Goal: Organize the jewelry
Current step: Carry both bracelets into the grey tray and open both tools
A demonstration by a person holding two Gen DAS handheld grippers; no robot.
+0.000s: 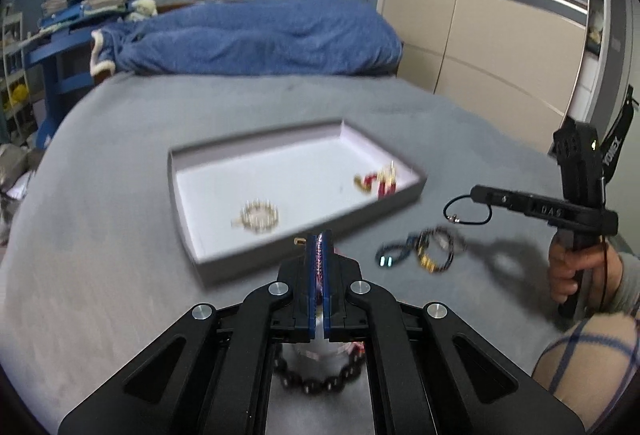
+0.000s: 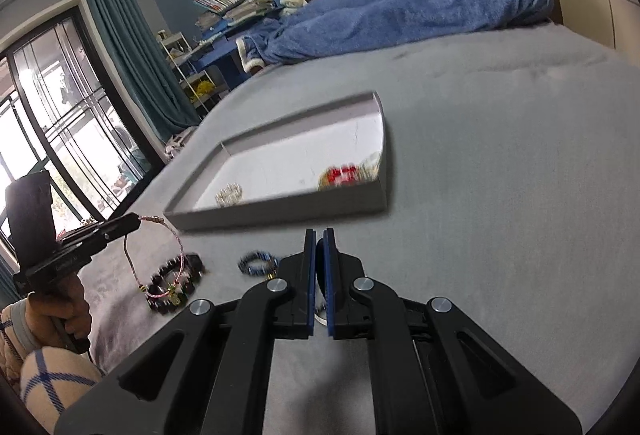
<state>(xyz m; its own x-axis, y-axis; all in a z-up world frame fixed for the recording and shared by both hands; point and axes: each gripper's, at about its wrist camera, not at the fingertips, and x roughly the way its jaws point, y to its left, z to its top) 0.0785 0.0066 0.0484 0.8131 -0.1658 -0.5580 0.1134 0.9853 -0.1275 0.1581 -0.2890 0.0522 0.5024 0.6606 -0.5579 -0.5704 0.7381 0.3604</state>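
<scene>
Grey bed (image 1: 160, 155), blue blanket (image 1: 260, 35), possibly wardrobe (image 1: 480, 15)

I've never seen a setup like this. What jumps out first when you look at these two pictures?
A shallow grey tray sits on the grey bed, with a pale beaded bracelet near its front and red-and-gold jewelry at its right end. The left claw is shut on a thin pink cord bracelet dangling above a black beaded bracelet. The right claw pinches a black cord loop.
</scene>
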